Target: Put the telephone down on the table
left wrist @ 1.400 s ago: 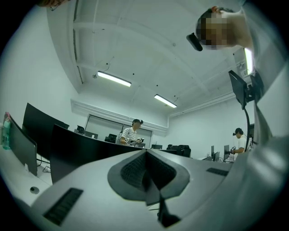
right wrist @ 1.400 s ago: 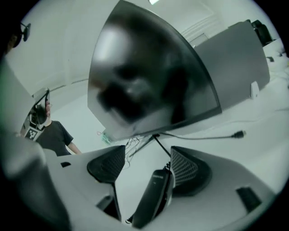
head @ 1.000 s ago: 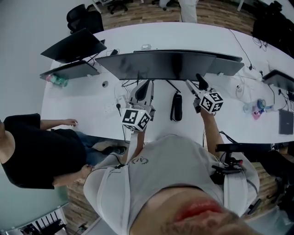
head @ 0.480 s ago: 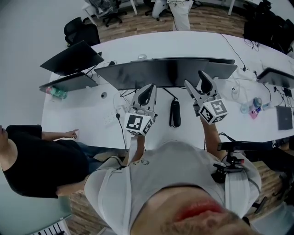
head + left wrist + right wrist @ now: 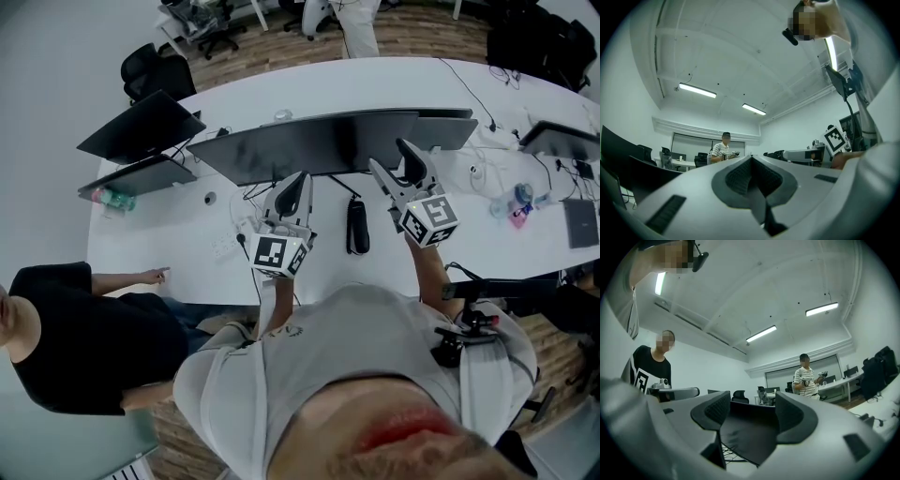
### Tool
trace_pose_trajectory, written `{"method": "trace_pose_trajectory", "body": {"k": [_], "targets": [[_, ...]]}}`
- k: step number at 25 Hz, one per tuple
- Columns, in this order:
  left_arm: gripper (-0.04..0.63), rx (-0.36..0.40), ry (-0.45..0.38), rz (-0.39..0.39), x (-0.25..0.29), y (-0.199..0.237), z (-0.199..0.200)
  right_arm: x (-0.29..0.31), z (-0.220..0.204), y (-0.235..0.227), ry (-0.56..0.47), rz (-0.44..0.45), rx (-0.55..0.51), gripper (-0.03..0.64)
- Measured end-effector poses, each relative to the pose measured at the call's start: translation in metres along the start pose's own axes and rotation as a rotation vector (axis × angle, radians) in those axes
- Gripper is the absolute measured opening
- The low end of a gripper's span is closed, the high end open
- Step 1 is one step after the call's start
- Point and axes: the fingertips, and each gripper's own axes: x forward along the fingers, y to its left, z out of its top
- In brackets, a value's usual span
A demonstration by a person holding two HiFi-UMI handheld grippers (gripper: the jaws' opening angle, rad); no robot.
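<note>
Slim black telephone handset (image 5: 357,225) lies flat on the white desk (image 5: 169,234), near its front edge. Left gripper (image 5: 298,183) jaws are pressed together, right gripper (image 5: 392,157) jaws apart, both empty. Either, lowered carelessly, could knock it off.

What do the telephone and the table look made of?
Telephone: black with a dull finish, likely moulded plastic, though it is too small in the head view to confirm. Table: smooth, even white top with no grain, probably laminate or painted board.
</note>
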Motion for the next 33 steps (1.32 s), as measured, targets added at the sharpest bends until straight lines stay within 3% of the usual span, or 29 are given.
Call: {"method": "trace_pose_trajectory", "body": {"k": [4, 5, 6, 7, 10, 18, 33], "targets": [[0.009, -0.010, -0.002, 0.002, -0.002, 0.004, 0.001, -0.001, -0.001, 0.004, 0.007, -0.005, -0.009, 0.304], [0.009, -0.014, -0.003, 0.003, -0.003, 0.006, 0.002, -0.002, 0.000, 0.005, 0.001, -0.006, -0.008, 0.264], [0.009, -0.017, -0.004, 0.002, -0.003, 0.007, 0.002, -0.003, 0.002, 0.006, -0.010, -0.010, -0.009, 0.160], [0.009, -0.017, -0.005, 0.003, -0.004, 0.008, 0.002, -0.005, 0.003, 0.006, -0.020, -0.018, -0.015, 0.098], [0.009, -0.018, -0.021, 0.014, -0.005, 0.011, 0.003, -0.004, 0.002, 0.005, -0.015, -0.035, -0.047, 0.024], [0.009, -0.041, -0.007, 0.001, 0.000, 0.010, -0.005, -0.006, -0.002, 0.002, 0.019, -0.050, -0.057, 0.017], [0.009, -0.076, -0.018, 0.029, -0.003, 0.015, -0.008, 0.002, 0.007, 0.020, 0.031, 0.003, -0.092, 0.015]]}}
